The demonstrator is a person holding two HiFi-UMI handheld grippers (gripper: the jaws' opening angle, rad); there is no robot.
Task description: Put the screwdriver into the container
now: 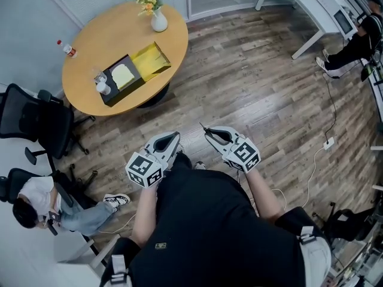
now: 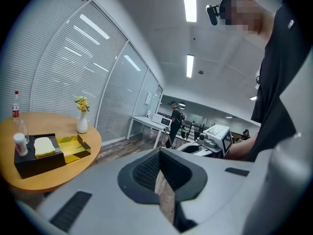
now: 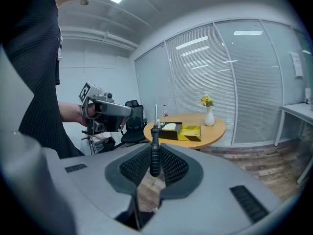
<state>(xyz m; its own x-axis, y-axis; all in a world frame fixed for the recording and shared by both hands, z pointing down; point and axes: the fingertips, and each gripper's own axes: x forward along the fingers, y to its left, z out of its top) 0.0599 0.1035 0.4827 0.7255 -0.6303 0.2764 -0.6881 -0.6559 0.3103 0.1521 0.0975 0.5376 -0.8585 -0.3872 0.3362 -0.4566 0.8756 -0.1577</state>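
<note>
My right gripper (image 1: 211, 135) (image 3: 154, 153) is shut on a screwdriver (image 3: 154, 153) with a black handle, its thin metal shaft (image 3: 156, 114) sticking up past the pads. The left gripper (image 1: 173, 138) (image 2: 159, 154) is beside it, jaws together with nothing between them. Both are held in front of the person's body over the wooden floor. The container (image 1: 121, 79) (image 2: 38, 154) (image 3: 169, 130) is a black box with a pale block inside and an open yellow lid (image 1: 152, 59). It stands on a round wooden table (image 1: 167, 33) some way ahead and to the left.
On the table are a white vase with flowers (image 1: 158, 20), a bottle (image 1: 67, 48) and a small cup (image 1: 102, 87). Black office chairs (image 1: 42, 121) and a seated person (image 1: 42, 202) are at the left. A white desk (image 1: 311, 8), another person (image 1: 353, 49) and floor cables (image 1: 329, 139) are at the right.
</note>
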